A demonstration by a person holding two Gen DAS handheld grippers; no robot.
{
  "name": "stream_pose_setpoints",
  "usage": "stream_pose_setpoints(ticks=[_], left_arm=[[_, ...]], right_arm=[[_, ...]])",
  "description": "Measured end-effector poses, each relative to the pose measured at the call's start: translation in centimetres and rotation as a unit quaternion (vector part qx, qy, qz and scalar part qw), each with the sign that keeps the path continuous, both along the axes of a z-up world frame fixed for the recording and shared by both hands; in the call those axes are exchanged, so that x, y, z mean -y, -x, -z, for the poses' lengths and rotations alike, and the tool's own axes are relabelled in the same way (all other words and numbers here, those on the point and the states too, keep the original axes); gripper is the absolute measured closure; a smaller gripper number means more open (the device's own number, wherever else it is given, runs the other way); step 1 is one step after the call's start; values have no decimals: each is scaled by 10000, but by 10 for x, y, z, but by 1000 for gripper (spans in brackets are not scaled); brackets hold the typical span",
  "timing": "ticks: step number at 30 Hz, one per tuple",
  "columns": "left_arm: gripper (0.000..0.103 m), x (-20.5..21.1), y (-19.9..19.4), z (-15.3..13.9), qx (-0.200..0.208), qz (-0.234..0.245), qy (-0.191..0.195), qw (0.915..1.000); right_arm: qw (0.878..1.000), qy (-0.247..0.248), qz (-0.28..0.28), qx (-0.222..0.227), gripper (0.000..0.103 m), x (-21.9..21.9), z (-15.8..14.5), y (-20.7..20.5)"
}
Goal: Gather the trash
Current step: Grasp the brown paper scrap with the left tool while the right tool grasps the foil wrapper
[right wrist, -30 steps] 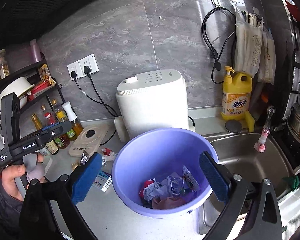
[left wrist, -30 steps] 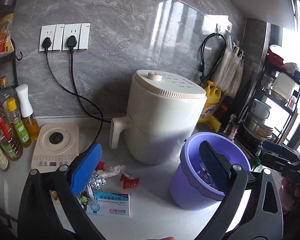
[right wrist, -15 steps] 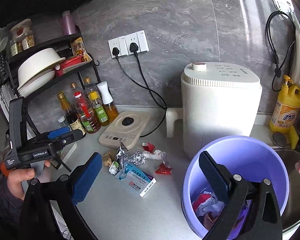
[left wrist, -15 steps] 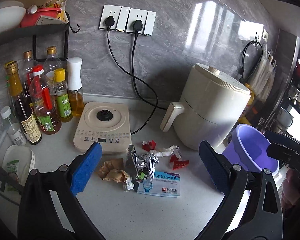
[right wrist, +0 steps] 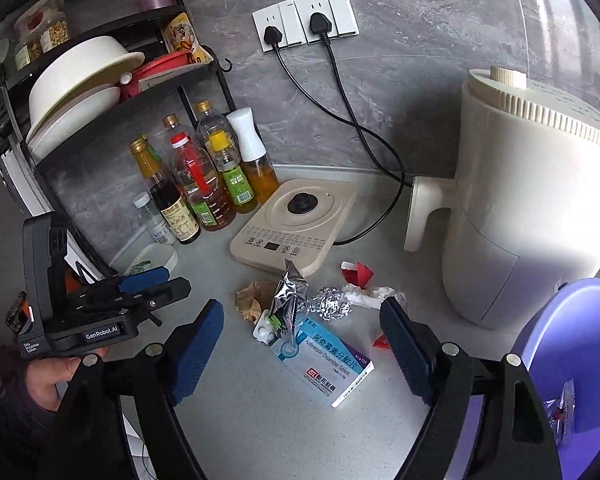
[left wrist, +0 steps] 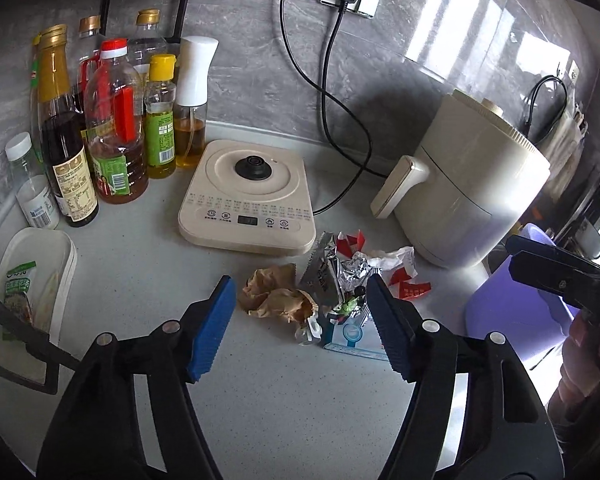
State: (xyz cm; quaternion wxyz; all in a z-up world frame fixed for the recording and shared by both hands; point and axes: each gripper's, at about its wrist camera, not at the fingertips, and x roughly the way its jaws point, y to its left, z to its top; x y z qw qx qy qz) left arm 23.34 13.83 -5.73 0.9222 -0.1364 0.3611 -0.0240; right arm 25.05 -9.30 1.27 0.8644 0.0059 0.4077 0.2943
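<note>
A heap of trash lies on the grey counter: crumpled brown paper (left wrist: 276,298), a silver foil wrapper (left wrist: 320,268), a foil ball (right wrist: 332,302), red wrappers (left wrist: 414,290), white tissue (right wrist: 366,294) and a blue-white medicine box (right wrist: 326,360). My left gripper (left wrist: 302,326) is open and empty, hovering just before the brown paper. My right gripper (right wrist: 302,344) is open and empty, above the medicine box. The purple bucket (right wrist: 576,344) with trash in it stands at the right, also in the left wrist view (left wrist: 512,316).
A cream induction hob (left wrist: 250,196) sits behind the heap. A white air fryer (left wrist: 472,188) stands to its right. Oil and sauce bottles (left wrist: 116,128) line the back left under a dish rack (right wrist: 96,80). A white lidded tray (left wrist: 32,276) lies at the left.
Both grippers have swung left from the bucket and moved down toward the trash heap, which now lies between the fingers in both views. Both stay open.
</note>
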Motion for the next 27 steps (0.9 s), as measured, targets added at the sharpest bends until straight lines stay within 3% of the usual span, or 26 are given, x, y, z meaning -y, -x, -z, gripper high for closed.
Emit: stream_pose_setpoints(ticks=[16,19,21,22,24,27], left_arm=[[39,-28,-73,69,-798,5,435,9959],[42,-33,-80,80,-940,11,534,9941],[51,-34,-83,87,-1048,41,618,9926],[53,-35,-85,91,-1118,65,668,9915],[75,-35,-88,99,-1263,113,746,9891],[88,-36,-88,100,-1264,68,764,9890]], right_arm=[[9920,322,-547,-1094,52,-66,82,-55],[9898,376,-569,-1251,64,-72,93,-62],[9887,399,-594,-1319,89,-75,99,-64],[9885,407,-610,-1324,90,-75,100,-65],[9894,388,-641,-1243,97,-75,98,-63],[9904,370,-696,-1132,100,-75,91,-59]])
